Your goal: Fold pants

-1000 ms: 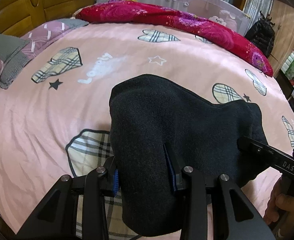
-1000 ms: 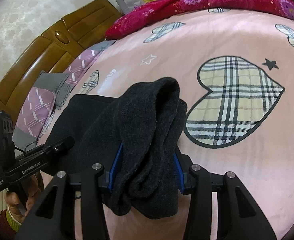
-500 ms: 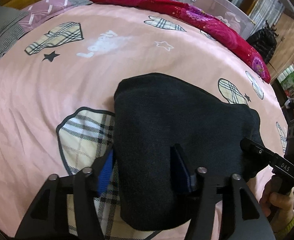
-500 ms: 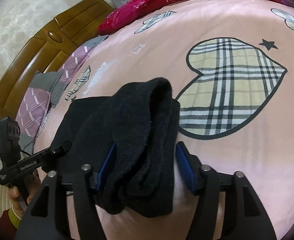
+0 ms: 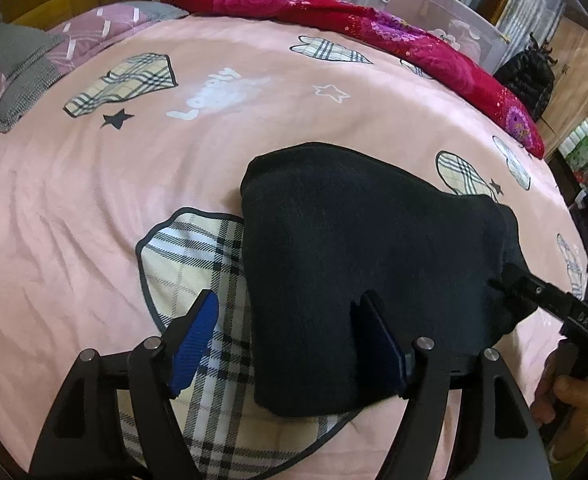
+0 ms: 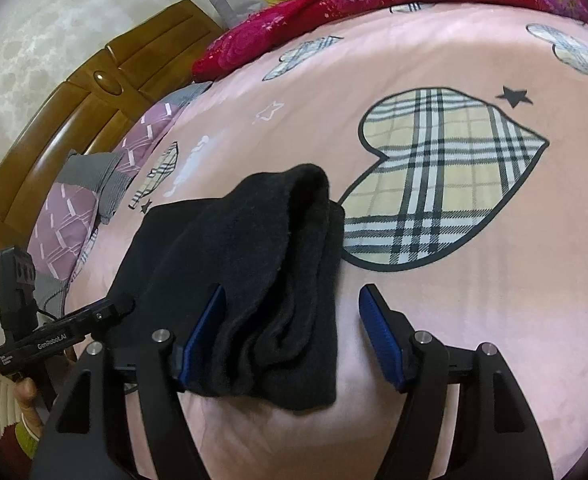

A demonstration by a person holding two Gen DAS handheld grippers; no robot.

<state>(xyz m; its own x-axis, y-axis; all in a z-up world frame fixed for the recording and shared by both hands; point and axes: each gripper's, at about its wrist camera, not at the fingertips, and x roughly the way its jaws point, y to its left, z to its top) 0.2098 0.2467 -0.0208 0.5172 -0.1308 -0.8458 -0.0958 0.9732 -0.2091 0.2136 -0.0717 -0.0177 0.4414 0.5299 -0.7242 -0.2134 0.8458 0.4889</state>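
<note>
The black folded pants [image 5: 366, 248] lie on the pink bed sheet [image 5: 93, 220]. My left gripper [image 5: 287, 332] sits at their near left corner, its jaws opening. One blue pad hangs over the plaid heart, clear of the cloth, and the other stands over the pants. In the right wrist view the pants [image 6: 253, 248] show their thick layered end. My right gripper [image 6: 294, 328] straddles that end with its jaws opening; the right pad is well clear and the left pad sits beside the fabric. Each gripper also shows in the other's view: the right gripper [image 5: 550, 304] and the left gripper [image 6: 53, 336].
A red floral quilt [image 5: 374, 28] runs along the far side of the bed. Purple and grey pillows [image 6: 73, 200] lie by the wooden headboard [image 6: 93, 92]. A black bag [image 5: 526, 76] stands past the bed rail. A hand [image 5: 574, 396] holds the right gripper's handle.
Both grippers' jaws have spread apart and let go of the pants. The cloth that bulged between the pads now rests flat on the sheet.
</note>
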